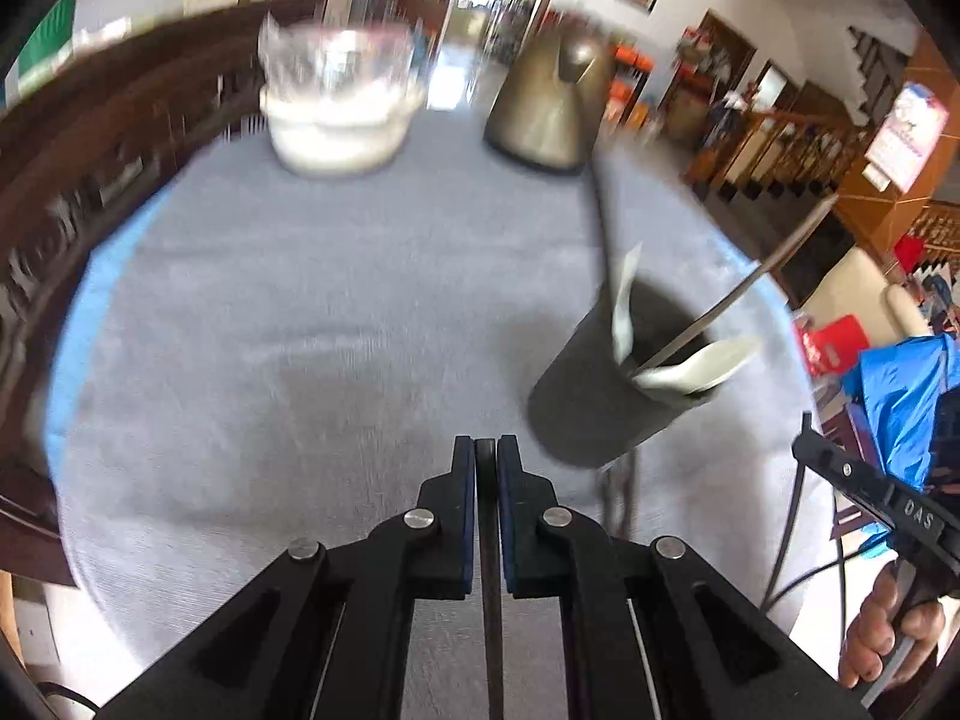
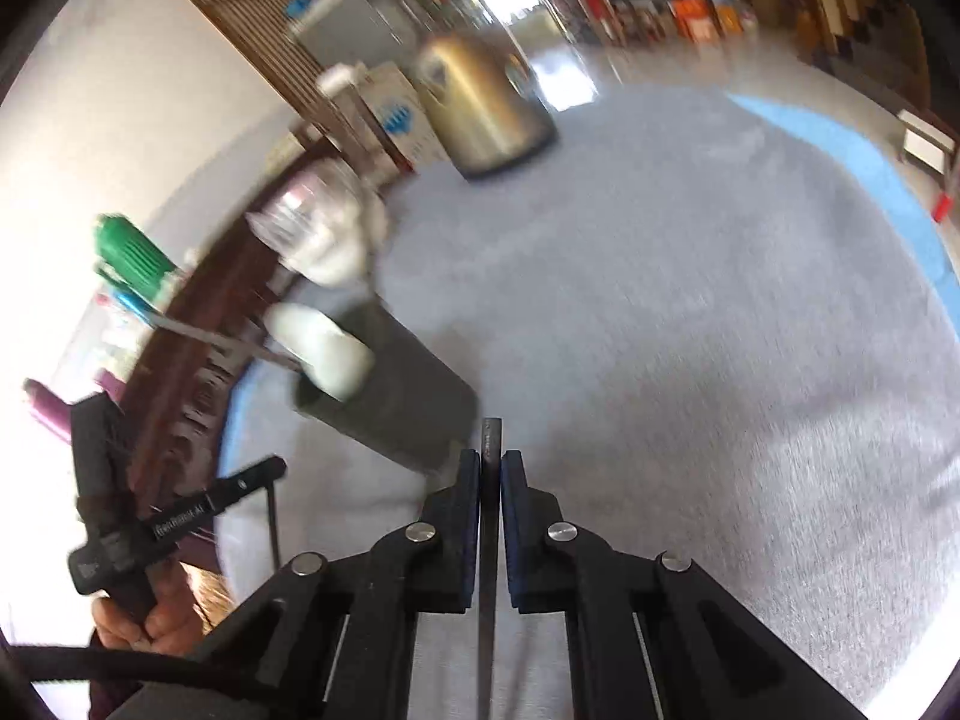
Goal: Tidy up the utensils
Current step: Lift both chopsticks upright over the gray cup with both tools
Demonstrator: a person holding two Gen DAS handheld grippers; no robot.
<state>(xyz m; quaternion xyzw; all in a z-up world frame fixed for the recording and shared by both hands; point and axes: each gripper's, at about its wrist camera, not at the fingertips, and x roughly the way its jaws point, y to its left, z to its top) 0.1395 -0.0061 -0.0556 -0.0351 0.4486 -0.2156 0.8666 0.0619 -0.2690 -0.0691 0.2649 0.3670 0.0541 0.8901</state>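
Note:
A dark grey utensil cup (image 1: 606,384) stands on the grey tablecloth (image 1: 312,312); it also shows in the right wrist view (image 2: 408,402). It holds white spoons (image 1: 696,369), a thin metal utensil (image 1: 750,285) and a dark stick (image 1: 603,228). My left gripper (image 1: 486,450) is shut on a thin dark utensil (image 1: 492,588), left of the cup. My right gripper (image 2: 491,462) is shut on a thin dark utensil (image 2: 489,540), right of the cup's base.
A metal kettle (image 1: 552,108) and a white bowl with a clear glass bowl stacked in it (image 1: 339,102) stand at the table's far side. A dark wooden chair back (image 1: 72,180) curves along the left. The other hand-held gripper (image 1: 882,510) shows at right.

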